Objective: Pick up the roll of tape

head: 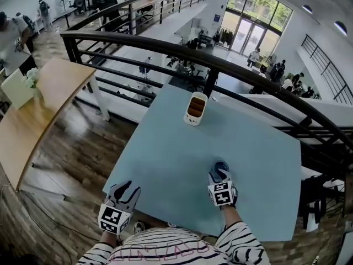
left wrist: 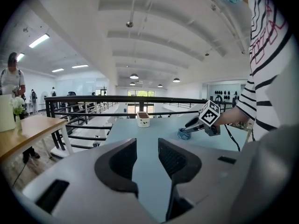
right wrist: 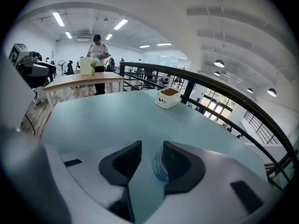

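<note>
Blue-tinted small roll of tape (right wrist: 157,168) lies on the pale blue desk (head: 165,159) between the right gripper's (head: 219,173) parted jaws, unclamped. Probably light, stiff, smooth: pinch across its wall. Left gripper (left wrist: 147,157) jaws parted, empty.

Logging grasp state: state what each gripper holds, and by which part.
Nothing is held. The right gripper stands open, the roll of tape beside one jaw on the table; the left gripper is open and empty.

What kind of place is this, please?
Probably an upper gallery of a large open office: a black railing runs behind the light blue table, and beyond it lies a lower floor with desks and people.
</note>
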`<move>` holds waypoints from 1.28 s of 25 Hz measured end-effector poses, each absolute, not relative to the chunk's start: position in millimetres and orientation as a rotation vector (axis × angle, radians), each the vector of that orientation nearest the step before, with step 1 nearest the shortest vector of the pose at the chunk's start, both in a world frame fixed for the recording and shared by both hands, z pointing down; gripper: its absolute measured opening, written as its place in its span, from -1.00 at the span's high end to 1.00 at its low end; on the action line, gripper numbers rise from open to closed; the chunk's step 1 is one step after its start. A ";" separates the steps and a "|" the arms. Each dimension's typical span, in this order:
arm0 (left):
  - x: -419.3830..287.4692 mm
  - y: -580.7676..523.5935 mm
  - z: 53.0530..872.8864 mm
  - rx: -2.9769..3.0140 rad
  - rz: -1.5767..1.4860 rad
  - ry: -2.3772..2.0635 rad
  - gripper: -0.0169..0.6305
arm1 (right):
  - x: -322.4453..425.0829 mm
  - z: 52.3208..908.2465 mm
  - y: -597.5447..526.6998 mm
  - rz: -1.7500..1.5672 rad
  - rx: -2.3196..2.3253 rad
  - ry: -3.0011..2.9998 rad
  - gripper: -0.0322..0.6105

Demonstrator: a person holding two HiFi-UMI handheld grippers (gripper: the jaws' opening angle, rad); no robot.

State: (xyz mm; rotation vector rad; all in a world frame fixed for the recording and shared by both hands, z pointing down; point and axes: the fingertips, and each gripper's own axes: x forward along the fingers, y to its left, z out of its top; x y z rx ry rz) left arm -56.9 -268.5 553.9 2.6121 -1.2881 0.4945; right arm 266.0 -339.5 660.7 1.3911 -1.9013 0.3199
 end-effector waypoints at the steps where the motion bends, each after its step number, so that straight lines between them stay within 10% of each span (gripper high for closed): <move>1: -58.9 -267.6 554.5 2.600 0.501 -1.305 0.58 | 268.7 666.0 -341.7 0.323 1.377 -1.885 0.47; 32: -79.5 -245.1 561.1 2.530 0.546 -1.394 0.58 | 290.7 753.8 -353.5 0.576 0.833 -1.573 0.56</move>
